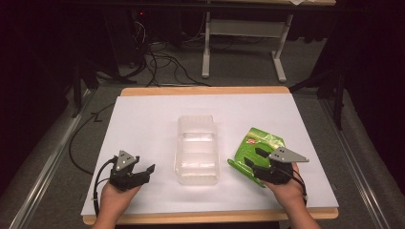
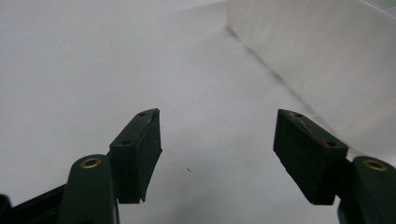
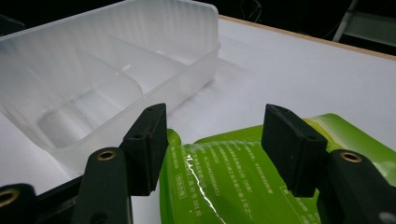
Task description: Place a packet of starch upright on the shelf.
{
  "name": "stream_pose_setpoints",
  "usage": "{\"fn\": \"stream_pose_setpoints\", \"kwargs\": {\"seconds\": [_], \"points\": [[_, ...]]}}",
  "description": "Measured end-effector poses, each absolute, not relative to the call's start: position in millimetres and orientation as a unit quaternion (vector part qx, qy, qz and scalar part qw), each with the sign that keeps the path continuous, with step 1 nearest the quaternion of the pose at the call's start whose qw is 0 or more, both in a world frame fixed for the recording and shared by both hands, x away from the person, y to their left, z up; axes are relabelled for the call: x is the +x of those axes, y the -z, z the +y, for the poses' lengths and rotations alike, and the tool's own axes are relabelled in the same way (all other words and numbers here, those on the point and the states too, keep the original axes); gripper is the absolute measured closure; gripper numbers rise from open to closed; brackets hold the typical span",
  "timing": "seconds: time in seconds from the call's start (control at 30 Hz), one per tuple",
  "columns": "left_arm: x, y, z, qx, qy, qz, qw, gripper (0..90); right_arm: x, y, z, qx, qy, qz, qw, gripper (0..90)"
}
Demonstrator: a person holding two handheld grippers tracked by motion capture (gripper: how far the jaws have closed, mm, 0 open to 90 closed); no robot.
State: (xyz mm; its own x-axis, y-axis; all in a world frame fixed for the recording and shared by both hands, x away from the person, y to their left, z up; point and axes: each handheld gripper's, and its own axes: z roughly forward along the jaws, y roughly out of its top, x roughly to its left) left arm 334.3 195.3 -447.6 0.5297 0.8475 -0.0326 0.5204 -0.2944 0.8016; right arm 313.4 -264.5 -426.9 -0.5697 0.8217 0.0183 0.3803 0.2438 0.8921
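A clear plastic bin (image 1: 197, 150) with dividers lies in the middle of the white table top (image 1: 143, 119). A green pouch (image 1: 255, 143) lies flat to its right. My right gripper (image 1: 254, 158) hovers over the pouch's near end, jaws open, the pouch (image 3: 233, 177) below and between them, the bin (image 3: 107, 79) beyond on the left. My left gripper (image 1: 148, 171) rests low at the bin's left, open, with bare table (image 2: 93, 70) between its jaws and the bin wall (image 2: 317, 60) at the right.
The table's wooden edge (image 1: 205, 217) runs along the near side. Beyond the far edge stand a white desk frame (image 1: 243, 43) and loose cables (image 1: 162, 62) on the grey floor. Metal rails (image 1: 47, 157) flank the table.
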Motion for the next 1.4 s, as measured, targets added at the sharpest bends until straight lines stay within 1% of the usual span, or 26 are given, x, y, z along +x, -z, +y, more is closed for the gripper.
{"fn": "stream_pose_setpoints", "kwargs": {"seconds": [0.73, 1.13, 1.4], "points": [[334, 449, 192, 0.786, -0.203, 0.432, 0.393, 32.6, 320, 425, -268, 0.416, -0.469, 0.741, 0.242, 43.6], [335, 451, 191, 0.790, -0.201, 0.431, 0.387, 32.4, 351, 430, -295, 0.465, -0.454, 0.715, 0.258, 42.7], [335, 452, 189, 0.792, -0.201, 0.431, 0.384, 32.3, 368, 438, -322, 0.493, -0.434, 0.712, 0.249, 42.0]]}}
